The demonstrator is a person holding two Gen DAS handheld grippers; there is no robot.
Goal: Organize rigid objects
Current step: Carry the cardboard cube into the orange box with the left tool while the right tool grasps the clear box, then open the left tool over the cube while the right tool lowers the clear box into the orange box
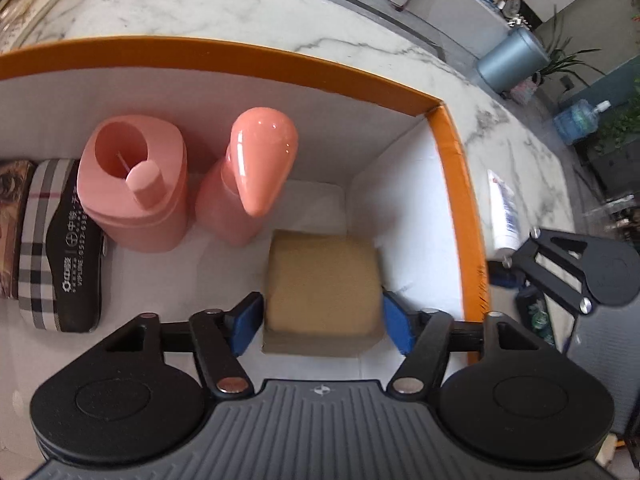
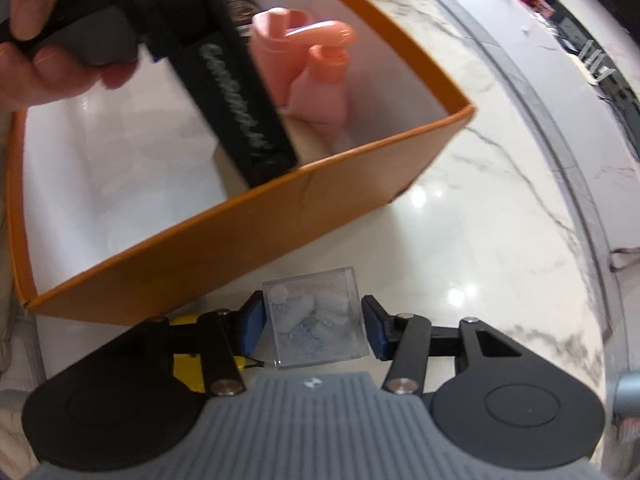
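1. Over the orange box (image 1: 452, 152), the left wrist view shows the left gripper (image 1: 322, 316) with its blue pads (image 1: 246, 322) against both sides of a tan block (image 1: 322, 284), pinching it low inside the box near the right wall.
2. Left of the block stand a pink pump bottle (image 1: 244, 184) and a pink holder (image 1: 134, 188), just beside each other; a plaid case (image 1: 60, 248) lies against the holder's left side.
3. Beyond the box wall a white tube (image 1: 505, 212) lies on the marble tabletop (image 1: 280, 4).
4. From the right wrist view, the right gripper (image 2: 314, 330) is spread around a clear cube (image 2: 316, 318) on the tabletop, just outside the orange box wall.
5. Its pads seem close to the cube's sides, though contact is hard to judge.
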